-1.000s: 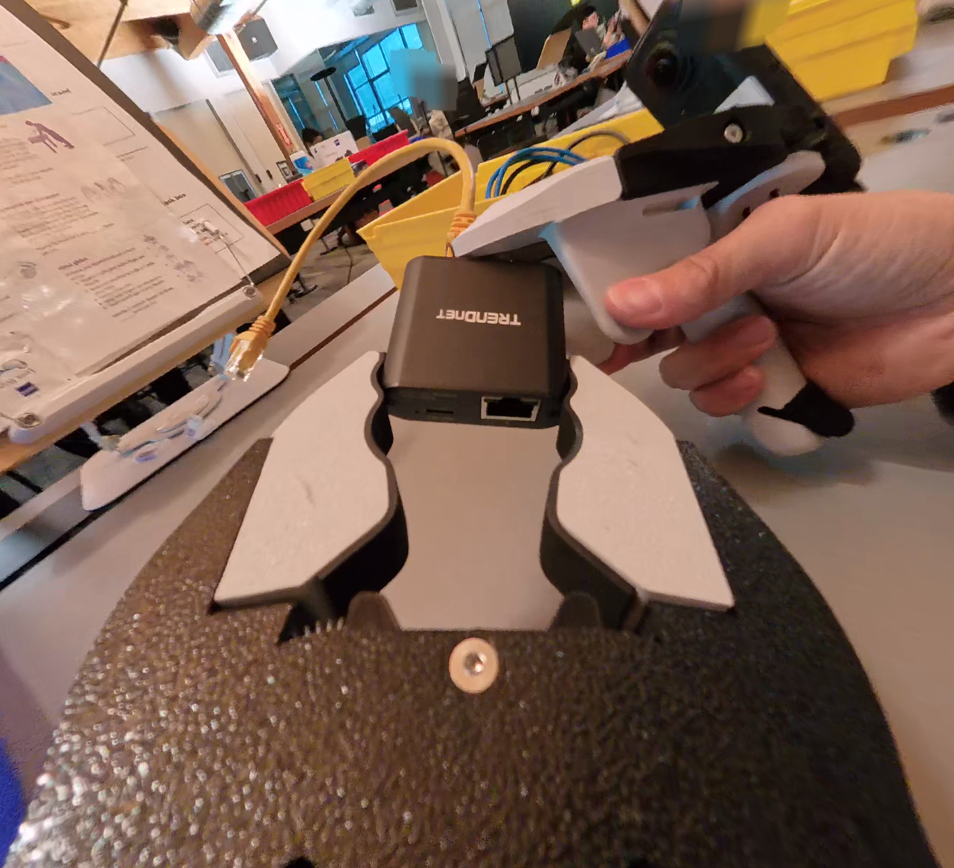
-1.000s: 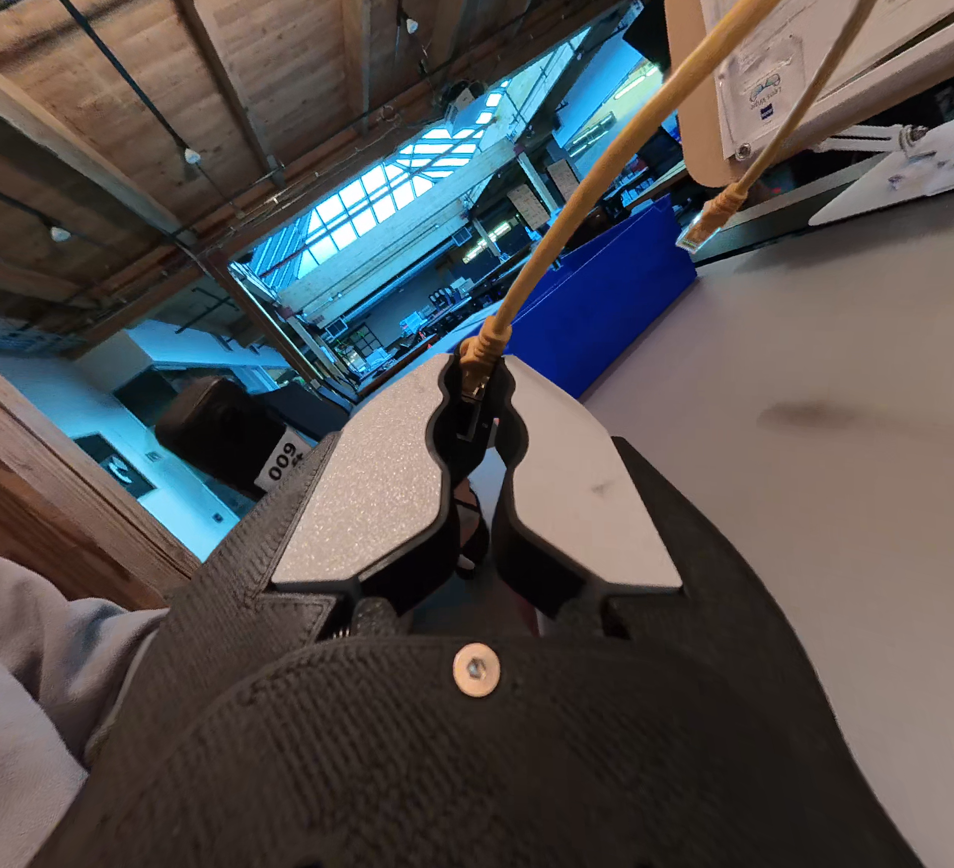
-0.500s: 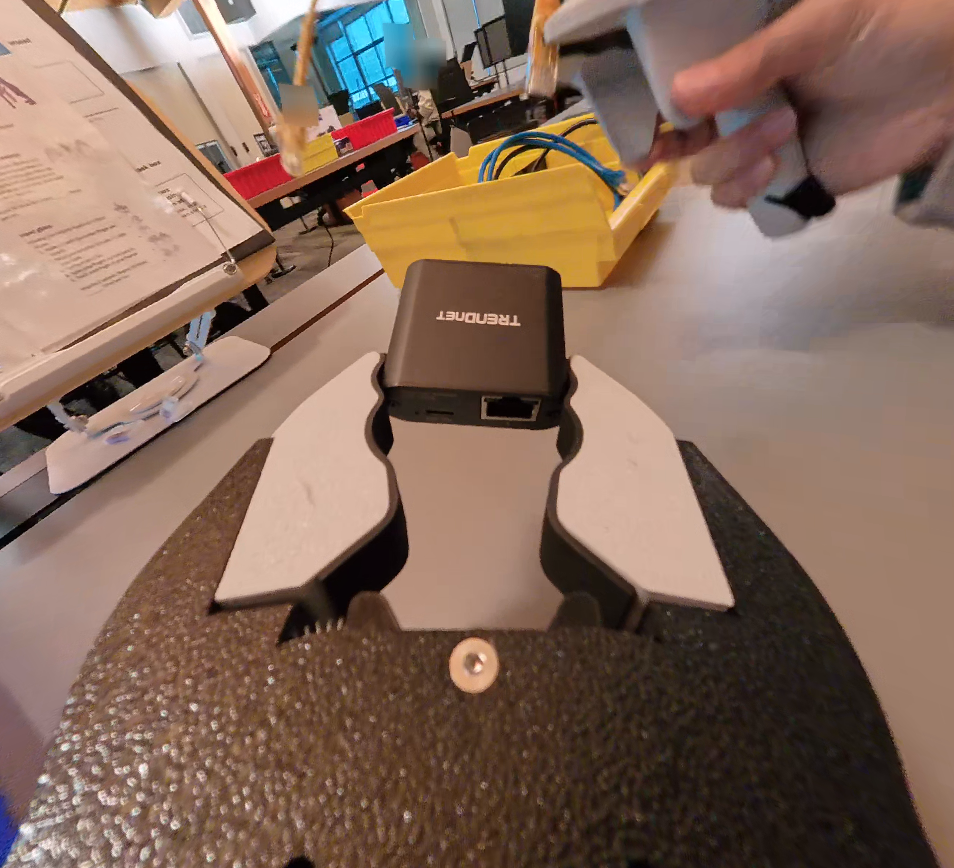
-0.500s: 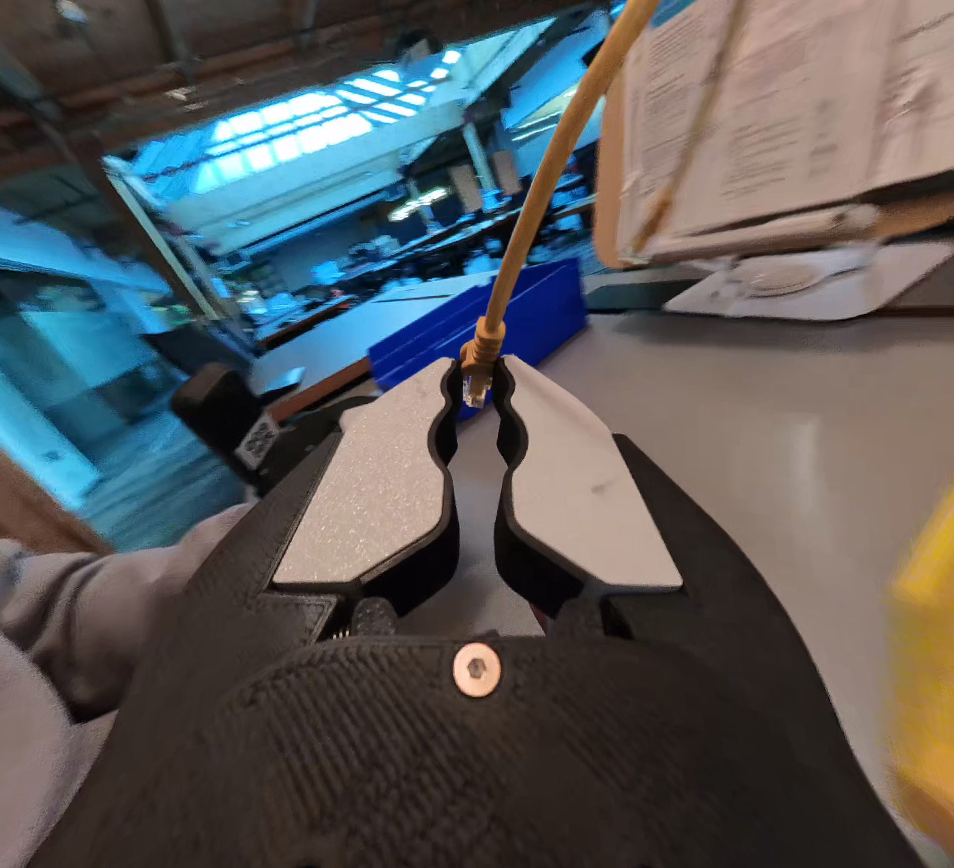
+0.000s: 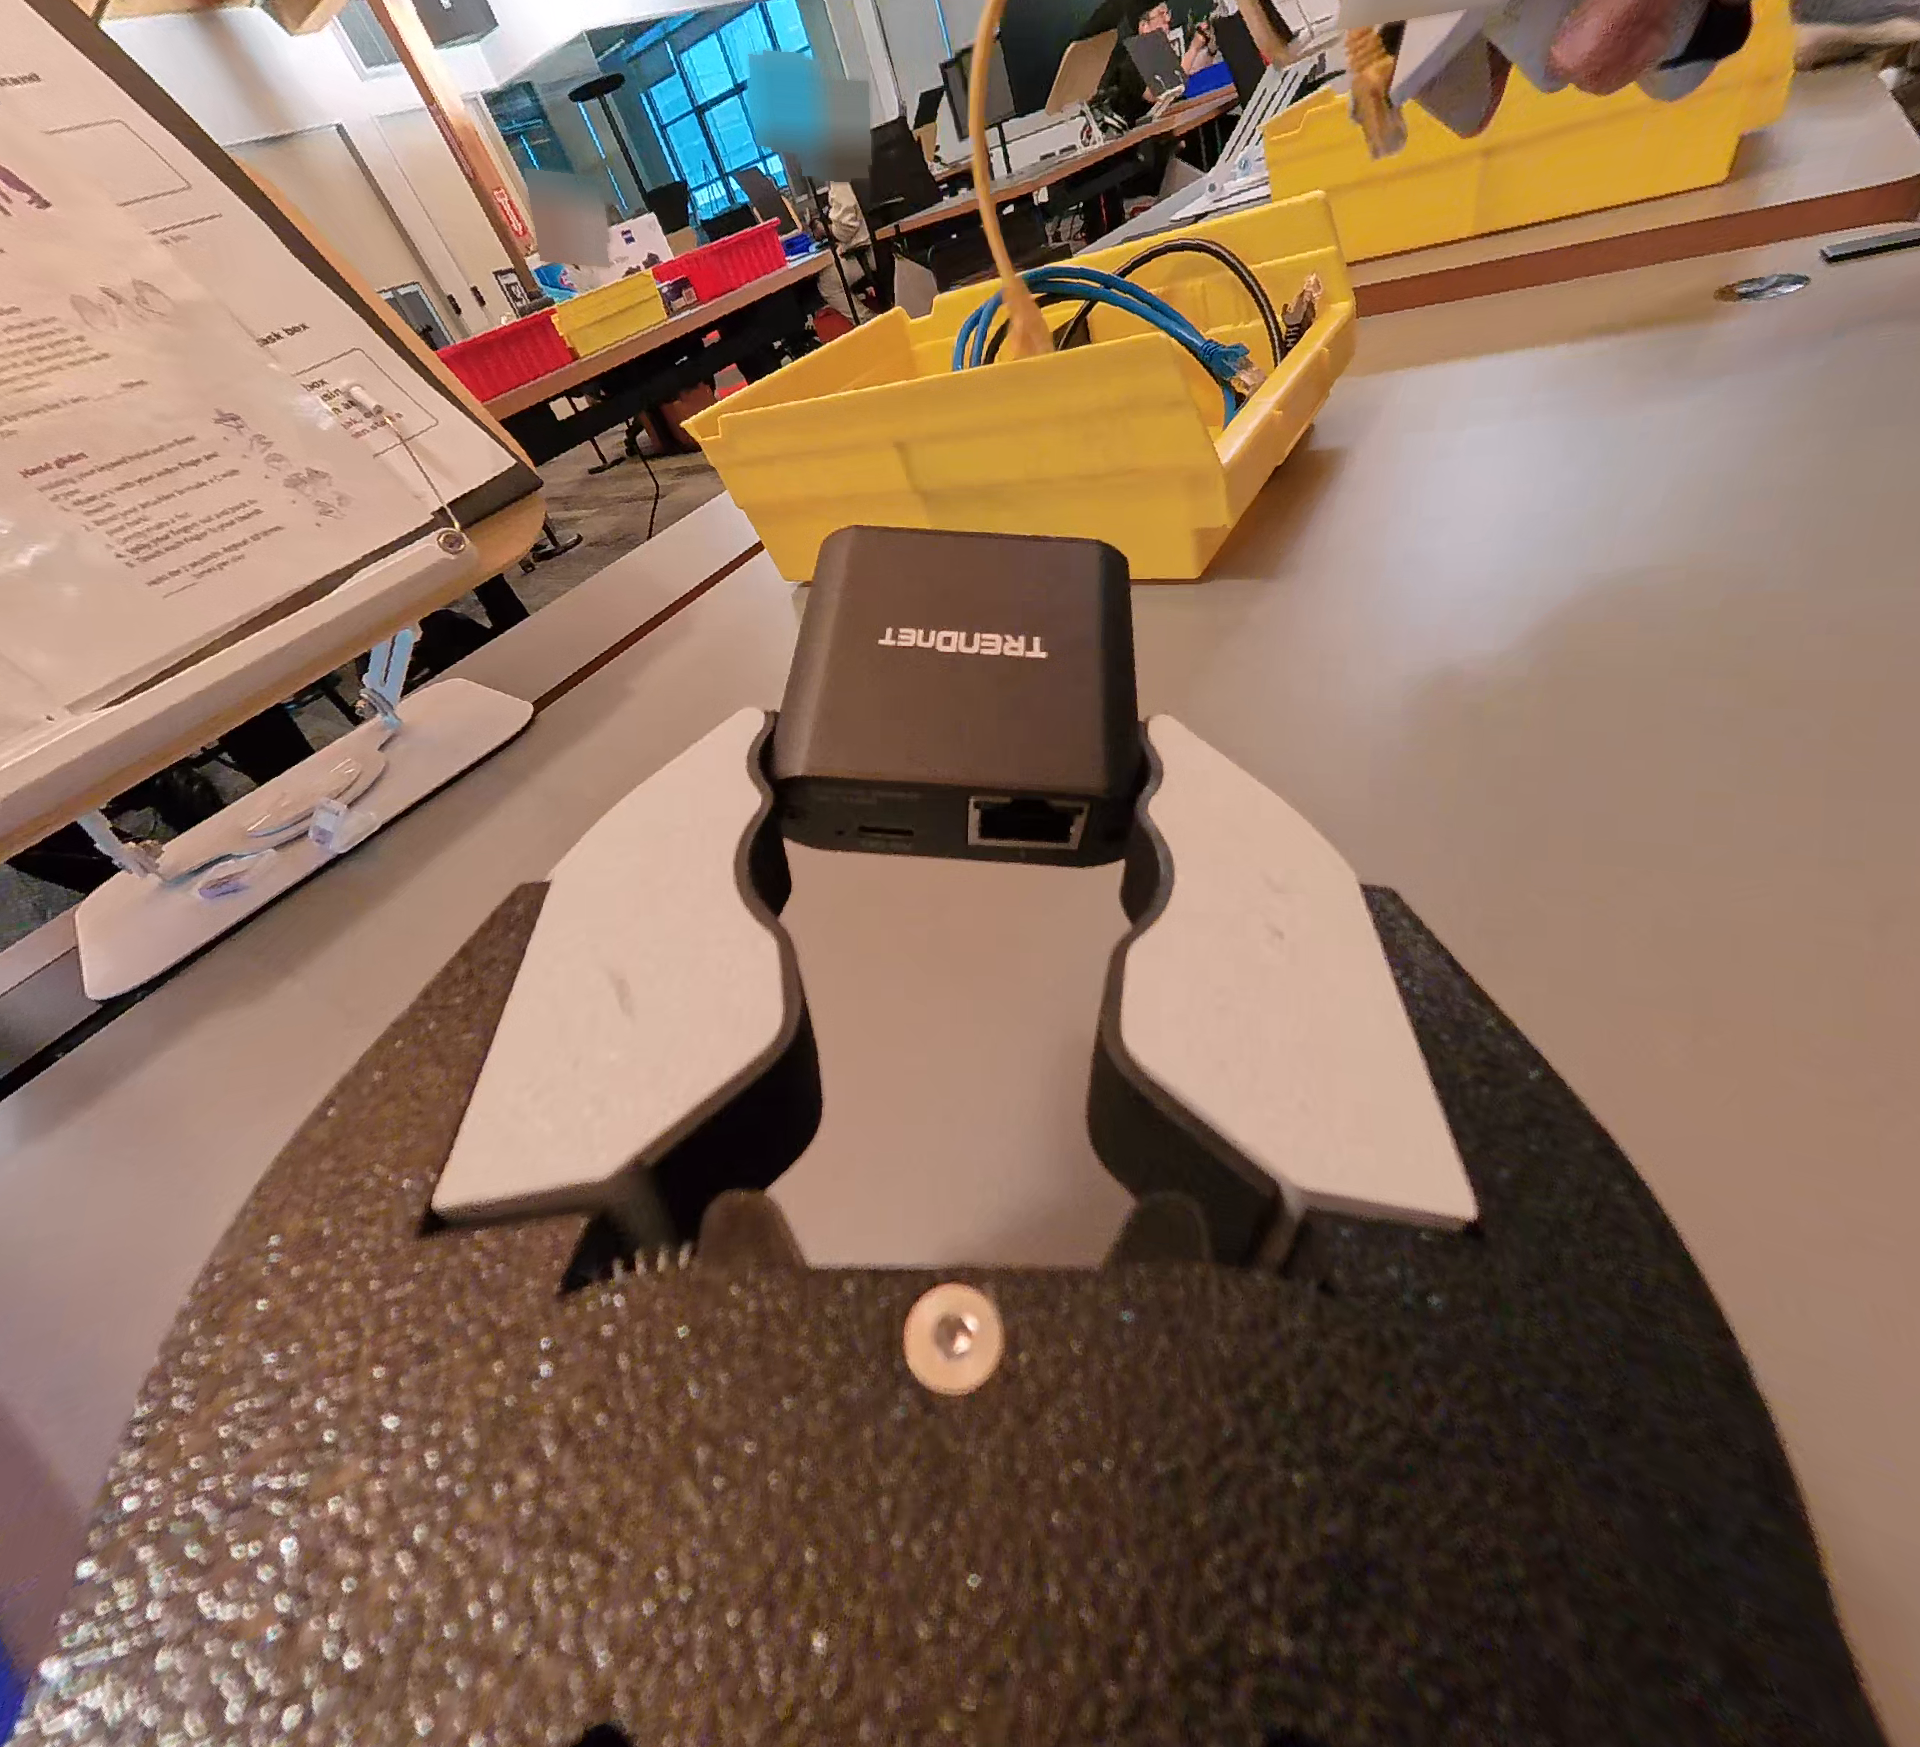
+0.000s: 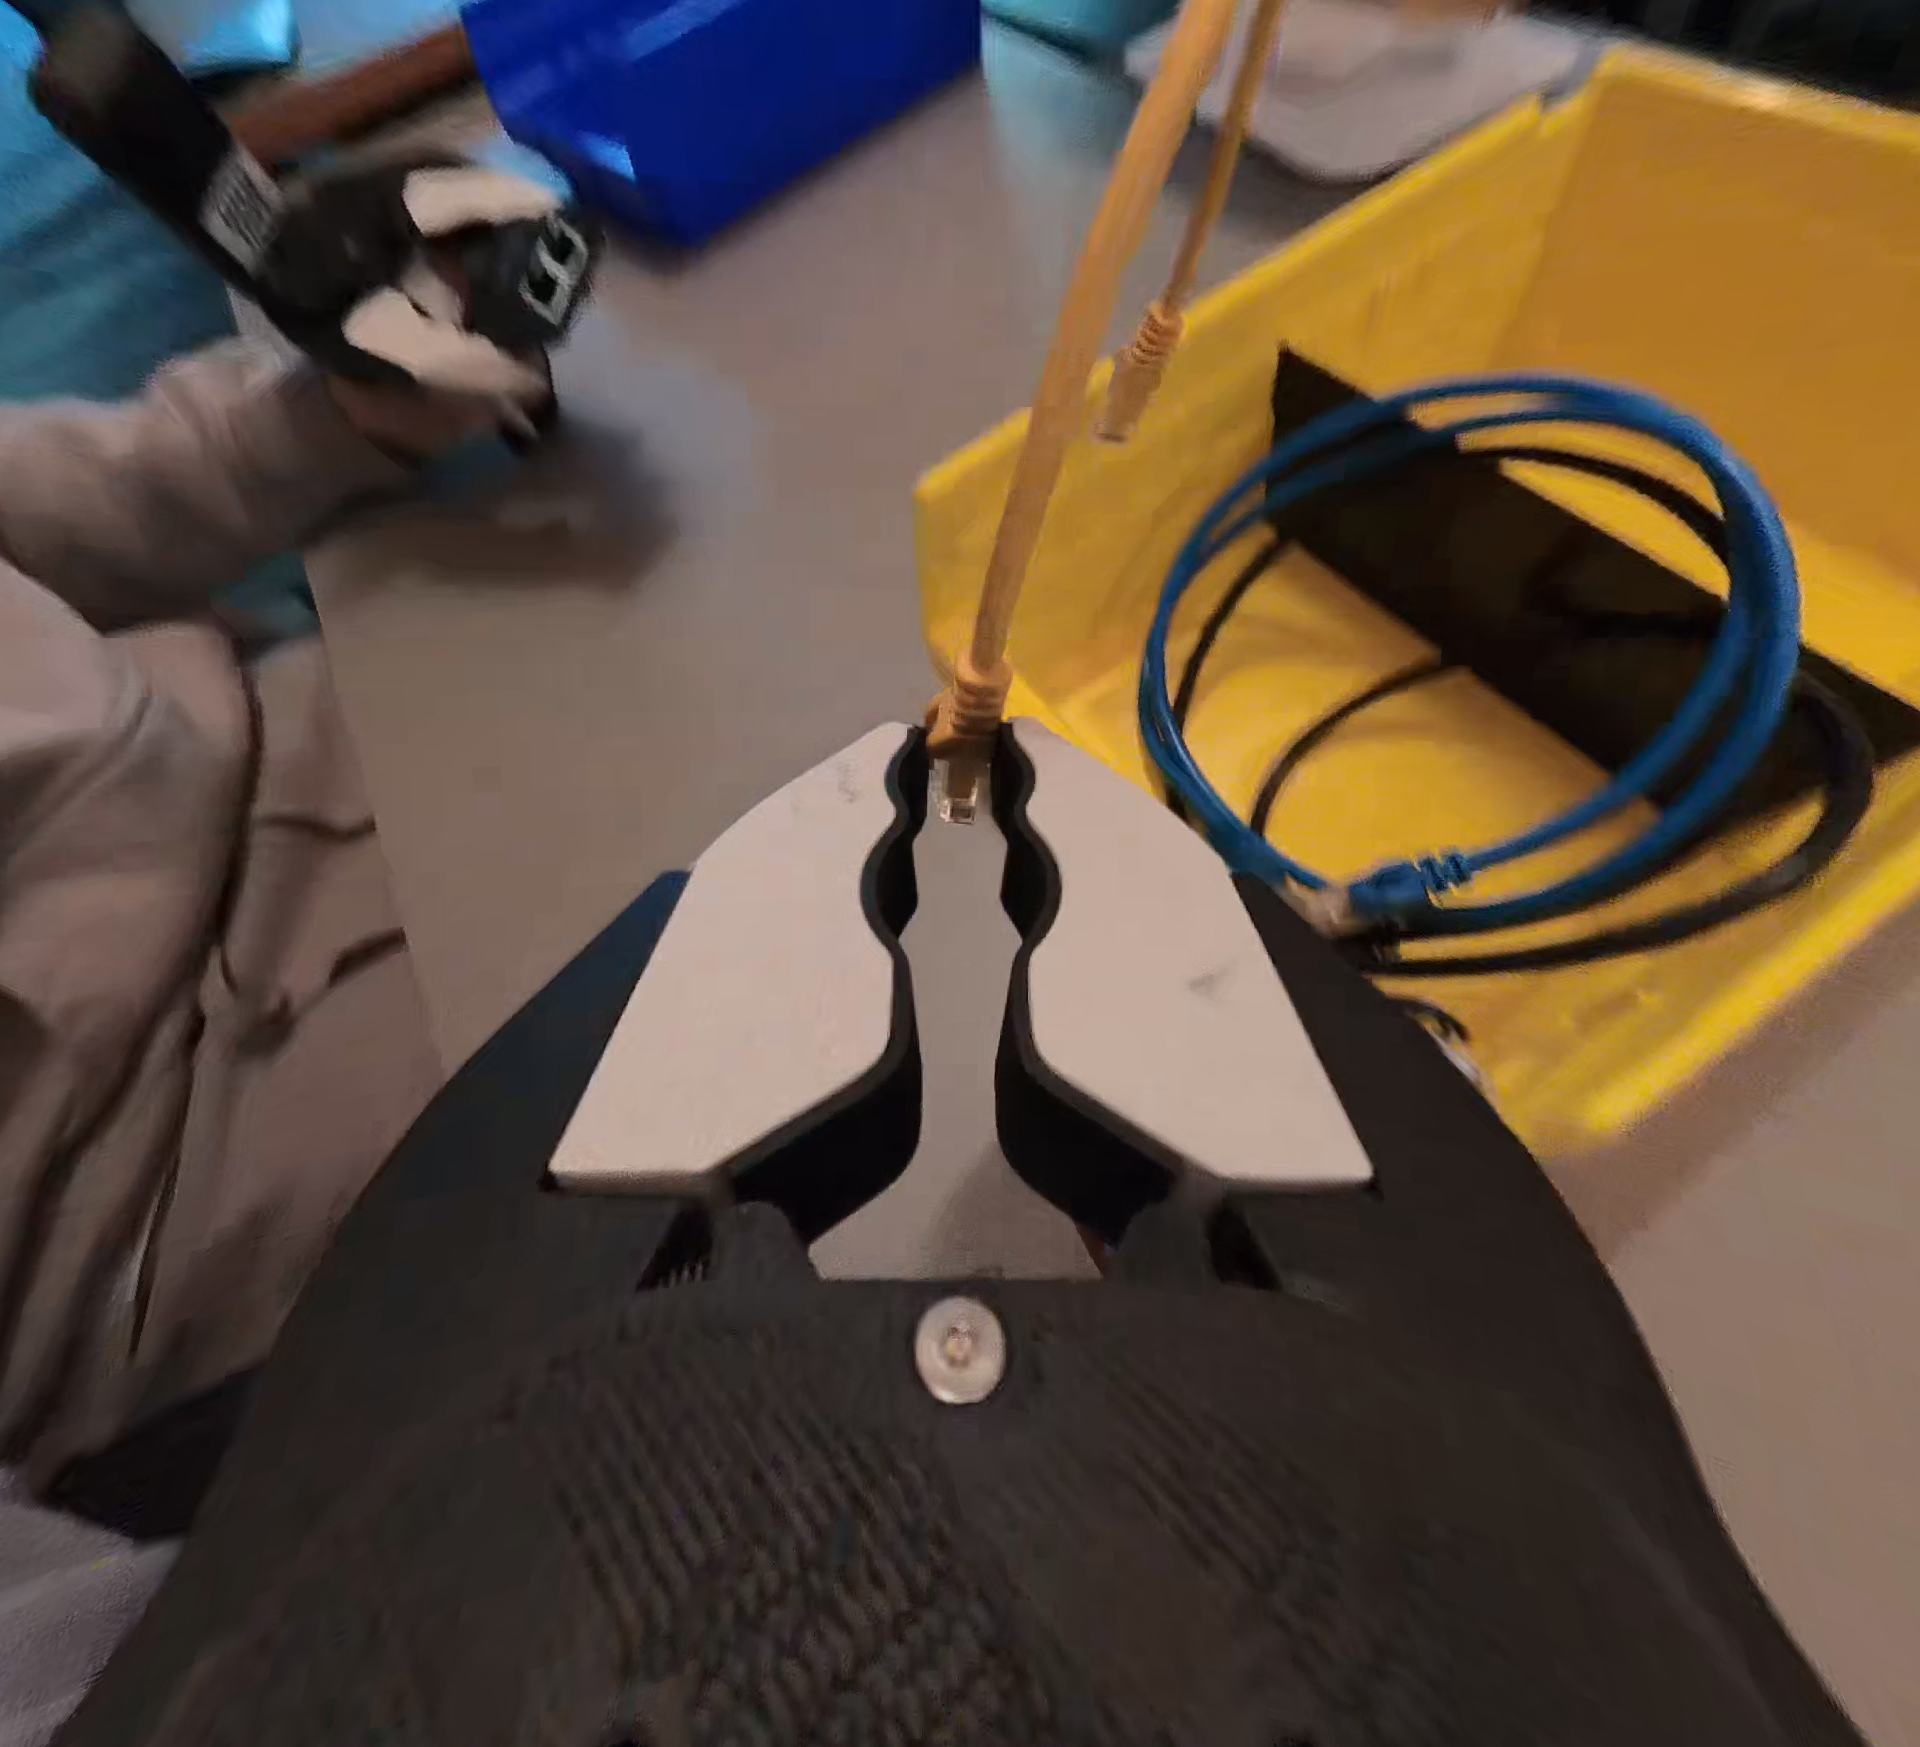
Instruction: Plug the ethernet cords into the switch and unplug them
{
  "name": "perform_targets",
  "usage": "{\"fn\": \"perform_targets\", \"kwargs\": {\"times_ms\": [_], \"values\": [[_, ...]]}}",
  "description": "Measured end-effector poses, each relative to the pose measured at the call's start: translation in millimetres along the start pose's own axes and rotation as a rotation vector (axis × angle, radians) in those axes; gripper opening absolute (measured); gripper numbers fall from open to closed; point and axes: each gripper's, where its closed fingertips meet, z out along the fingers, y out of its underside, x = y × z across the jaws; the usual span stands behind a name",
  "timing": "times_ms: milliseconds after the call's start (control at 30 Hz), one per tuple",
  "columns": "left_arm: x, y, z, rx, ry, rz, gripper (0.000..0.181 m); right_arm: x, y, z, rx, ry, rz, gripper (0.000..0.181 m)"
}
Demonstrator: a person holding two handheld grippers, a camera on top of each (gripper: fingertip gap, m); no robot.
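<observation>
My left gripper (image 5: pixel 951 762) is shut on the black switch (image 5: pixel 956 658), which rests on the grey table with one empty port facing the camera. My right gripper (image 6: pixel 961 762) is shut on one plug of the yellow ethernet cord (image 6: pixel 1101 243), held in the air above the table, at the near edge of the yellow bin (image 6: pixel 1683 222). The cord loops upward, and its free plug (image 6: pixel 1138 367) dangles over the bin. In the left wrist view the held plug (image 5: pixel 1374 92) is at the top right, clear of the switch. The switch also shows in the right wrist view (image 6: pixel 520 274).
The yellow bin (image 5: pixel 987 450) stands just behind the switch and holds a coiled blue cord (image 6: pixel 1621 637) and a black cord (image 5: pixel 1252 295). A tilted document stand (image 5: pixel 208 409) is at the left. A blue bin (image 6: pixel 727 24) sits farther off. A grey sleeve fills the left of the right wrist view. Across from one pair of fingers to the other is roughly 30 cm.
My right gripper, with the yellow plug, has moved from the back of the switch up and to the right, over the yellow bin. The left gripper and the switch have stayed put.
</observation>
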Motion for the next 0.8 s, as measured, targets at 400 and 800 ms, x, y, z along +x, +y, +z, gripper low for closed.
{"fn": "perform_targets", "kwargs": {"times_ms": [400, 800], "values": [[1.6, 0.9, 0.8, -0.008, 0.003, 0.012, 0.061, 102.6, 15.5, 19.2, -0.352, 0.302, 0.093, 0.041], [20.2, -1.4, -2.1, 0.004, 0.2, -0.056, 0.061, -41.4, -55.8, 87.4, 0.122, 0.032, -0.39, 0.091]]}}
